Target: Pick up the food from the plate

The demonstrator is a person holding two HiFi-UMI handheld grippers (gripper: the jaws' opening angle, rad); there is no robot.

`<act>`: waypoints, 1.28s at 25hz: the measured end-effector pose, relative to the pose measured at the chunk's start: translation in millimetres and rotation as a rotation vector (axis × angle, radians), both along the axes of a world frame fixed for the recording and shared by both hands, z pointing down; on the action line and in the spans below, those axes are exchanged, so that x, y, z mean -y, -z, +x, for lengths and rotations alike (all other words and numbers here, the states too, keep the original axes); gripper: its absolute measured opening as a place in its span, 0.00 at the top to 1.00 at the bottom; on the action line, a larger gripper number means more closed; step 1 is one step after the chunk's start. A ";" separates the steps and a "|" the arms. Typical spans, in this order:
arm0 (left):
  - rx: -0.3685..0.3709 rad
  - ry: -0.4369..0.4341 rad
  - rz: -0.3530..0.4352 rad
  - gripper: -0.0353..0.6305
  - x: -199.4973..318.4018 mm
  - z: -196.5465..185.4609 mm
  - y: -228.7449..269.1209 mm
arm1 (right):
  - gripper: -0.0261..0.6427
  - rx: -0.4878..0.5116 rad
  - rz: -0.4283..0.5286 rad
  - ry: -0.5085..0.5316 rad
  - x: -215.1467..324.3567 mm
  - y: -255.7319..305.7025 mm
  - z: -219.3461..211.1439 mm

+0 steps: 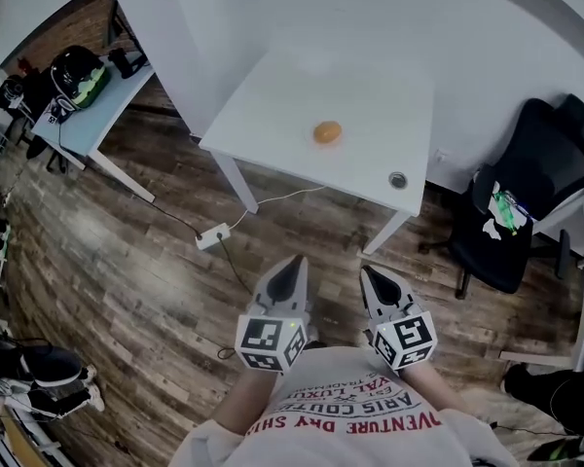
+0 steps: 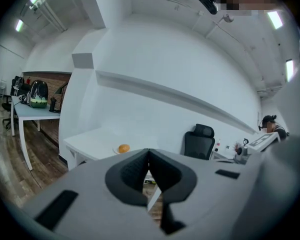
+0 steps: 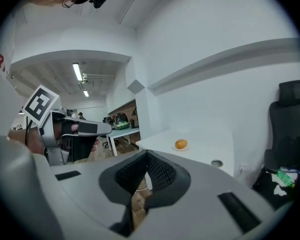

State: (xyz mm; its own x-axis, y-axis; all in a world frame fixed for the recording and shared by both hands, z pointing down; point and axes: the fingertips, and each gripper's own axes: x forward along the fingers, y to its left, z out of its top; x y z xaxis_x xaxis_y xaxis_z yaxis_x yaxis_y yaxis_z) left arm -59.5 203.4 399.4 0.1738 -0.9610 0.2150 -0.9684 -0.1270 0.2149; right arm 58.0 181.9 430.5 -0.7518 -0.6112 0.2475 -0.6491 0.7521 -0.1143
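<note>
An orange, rounded piece of food (image 1: 327,132) lies on a small white plate (image 1: 314,144) on the white table (image 1: 273,115). It also shows far ahead in the left gripper view as the food (image 2: 123,148) and in the right gripper view as the food (image 3: 181,144). My left gripper (image 1: 293,267) and right gripper (image 1: 372,276) hang side by side above the wooden floor, close to the person's chest, well short of the table. Both are shut with nothing between the jaws. The jaws meet at the left gripper (image 2: 148,152) and the right gripper (image 3: 147,154).
A black office chair (image 1: 526,193) stands right of the table. At far left a light blue desk (image 1: 88,115) carries a black bag (image 1: 76,71). A white power strip (image 1: 212,235) with a cable lies on the floor before the table. A round cable hole (image 1: 398,179) sits near the table's front right corner.
</note>
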 end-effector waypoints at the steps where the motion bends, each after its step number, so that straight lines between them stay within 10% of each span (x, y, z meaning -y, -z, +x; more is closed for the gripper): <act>1: -0.002 -0.007 -0.002 0.94 4.1 -9.7 -0.3 | 0.94 -0.002 -0.006 -0.009 4.2 -1.1 -7.9; 15: -0.033 0.028 -0.036 0.94 67.8 -83.8 -25.6 | 0.94 0.021 -0.021 -0.027 72.1 -12.6 -64.7; 32: 0.041 0.089 -0.040 0.94 295.0 -99.6 -14.2 | 0.94 0.064 -0.031 -0.008 317.0 -4.9 -71.6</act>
